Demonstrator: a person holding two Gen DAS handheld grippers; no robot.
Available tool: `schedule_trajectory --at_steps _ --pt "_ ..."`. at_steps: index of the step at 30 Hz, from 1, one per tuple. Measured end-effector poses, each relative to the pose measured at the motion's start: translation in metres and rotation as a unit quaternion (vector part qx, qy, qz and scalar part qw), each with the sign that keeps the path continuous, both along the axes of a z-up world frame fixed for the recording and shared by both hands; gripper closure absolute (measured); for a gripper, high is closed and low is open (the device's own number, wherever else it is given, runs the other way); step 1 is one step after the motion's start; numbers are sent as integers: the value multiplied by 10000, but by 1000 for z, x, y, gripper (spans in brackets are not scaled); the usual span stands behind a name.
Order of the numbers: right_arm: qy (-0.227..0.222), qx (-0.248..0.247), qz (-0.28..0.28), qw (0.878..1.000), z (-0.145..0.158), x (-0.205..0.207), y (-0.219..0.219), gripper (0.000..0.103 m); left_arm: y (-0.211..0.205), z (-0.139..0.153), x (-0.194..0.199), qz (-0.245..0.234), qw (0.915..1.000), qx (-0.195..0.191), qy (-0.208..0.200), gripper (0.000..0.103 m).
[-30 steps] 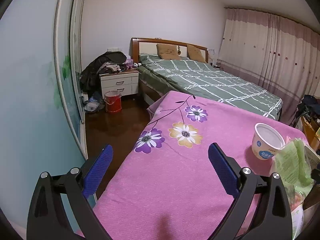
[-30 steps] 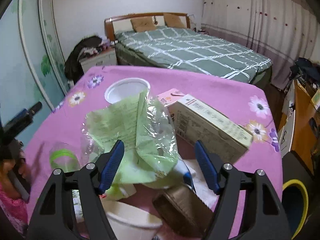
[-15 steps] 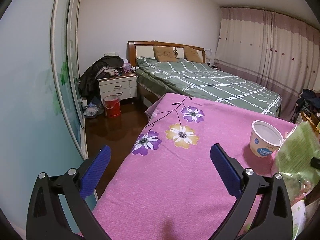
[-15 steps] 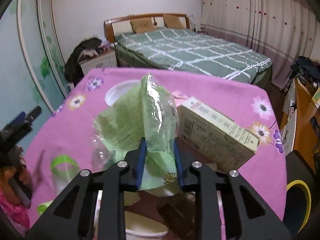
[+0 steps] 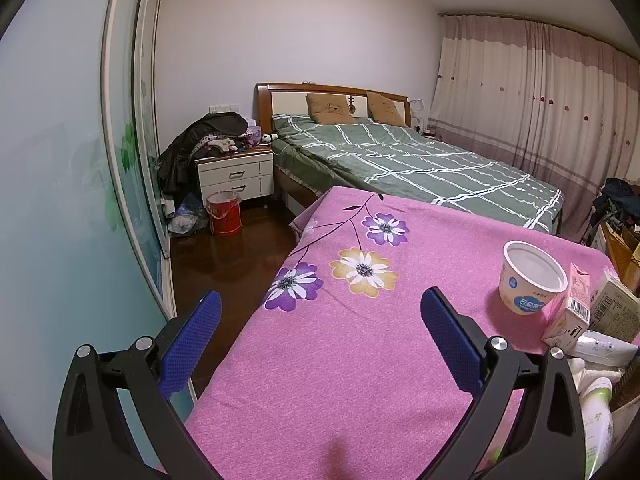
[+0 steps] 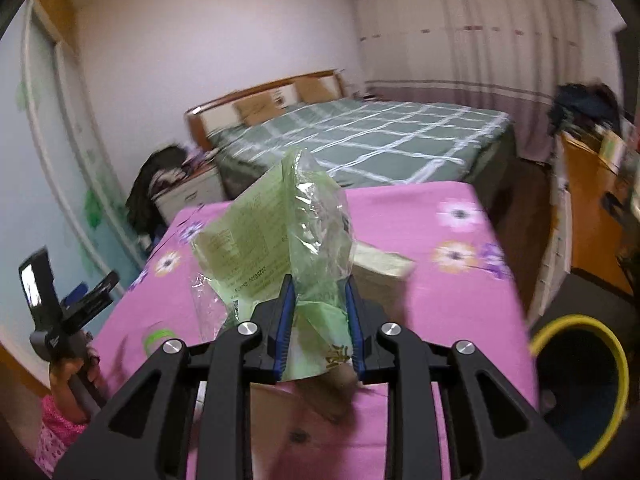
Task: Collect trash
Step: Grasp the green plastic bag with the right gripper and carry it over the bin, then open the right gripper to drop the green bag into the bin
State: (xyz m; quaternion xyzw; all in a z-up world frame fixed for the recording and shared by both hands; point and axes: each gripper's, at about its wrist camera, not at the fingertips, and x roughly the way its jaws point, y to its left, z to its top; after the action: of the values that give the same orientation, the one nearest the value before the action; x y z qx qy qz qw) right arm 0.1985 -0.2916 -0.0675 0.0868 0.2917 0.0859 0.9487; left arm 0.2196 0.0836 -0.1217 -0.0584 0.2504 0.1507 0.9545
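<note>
Green wrapper (image 6: 280, 236) upright | right gripper (image 6: 320, 292) jaws clamp it | left gripper (image 5: 320, 312) jaws apart

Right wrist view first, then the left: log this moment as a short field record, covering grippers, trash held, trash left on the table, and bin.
right gripper: shut on green plastic wrapper
left gripper: open, nothing between its fingers
trash on table: white paper cup, pink carton, tan box
table cover: pink floral cloth
bin: yellow-rimmed bin on the floor, beside the table
</note>
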Motion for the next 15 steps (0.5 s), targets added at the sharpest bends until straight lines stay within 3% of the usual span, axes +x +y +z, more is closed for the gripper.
schedule_trajectory --at_steps 7,15 --pt "103 140 -1369 9904 -12 -37 -104 78 0 1 0 5 10000 17 -15 5" --pt "516 262 -2757 9595 -45 -68 -207 78 1 3 -1 9 10000 29 -23 5"
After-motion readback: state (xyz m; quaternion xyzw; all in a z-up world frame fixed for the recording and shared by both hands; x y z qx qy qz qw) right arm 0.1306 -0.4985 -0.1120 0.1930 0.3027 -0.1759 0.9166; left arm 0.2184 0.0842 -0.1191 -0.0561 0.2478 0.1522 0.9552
